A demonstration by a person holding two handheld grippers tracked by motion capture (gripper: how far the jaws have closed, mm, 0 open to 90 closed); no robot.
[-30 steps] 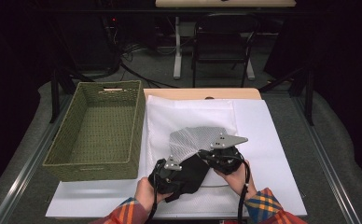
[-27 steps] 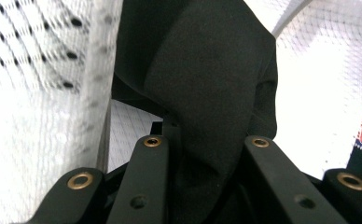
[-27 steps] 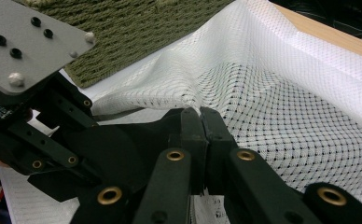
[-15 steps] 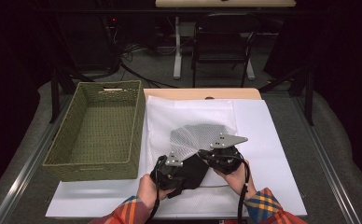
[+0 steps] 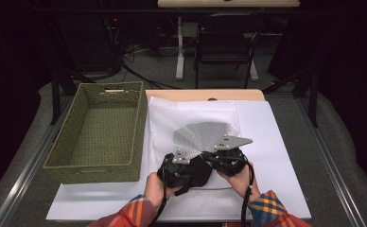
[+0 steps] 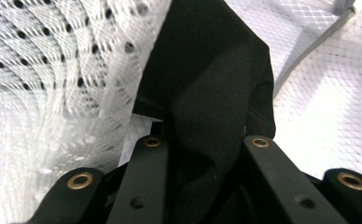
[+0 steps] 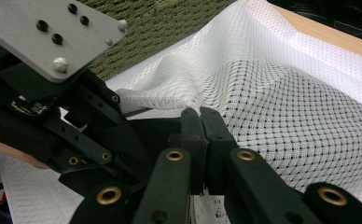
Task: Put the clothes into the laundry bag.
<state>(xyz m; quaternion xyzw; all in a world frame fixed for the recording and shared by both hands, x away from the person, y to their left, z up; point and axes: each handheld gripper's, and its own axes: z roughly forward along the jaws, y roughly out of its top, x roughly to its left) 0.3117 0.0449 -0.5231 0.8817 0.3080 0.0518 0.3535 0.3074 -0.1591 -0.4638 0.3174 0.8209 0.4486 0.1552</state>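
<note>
1. My left claw [image 5: 178, 163] is clamped on the black cloth [image 6: 216, 93], which bunches between its jaws at the near edge of the tabletop [image 5: 285, 142].
2. My right claw [image 5: 226, 153] has its jaws pressed together, pinching the edge of the white mesh bag [image 7: 281, 93] just beside the left claw.
3. The black cloth sits half under the bag's lifted mouth. To do this well, I judge I should hold the mesh high and taut while sliding the cloth in low.
4. Farther left stands the green woven basket [image 5: 96, 127], well apart.
</note>
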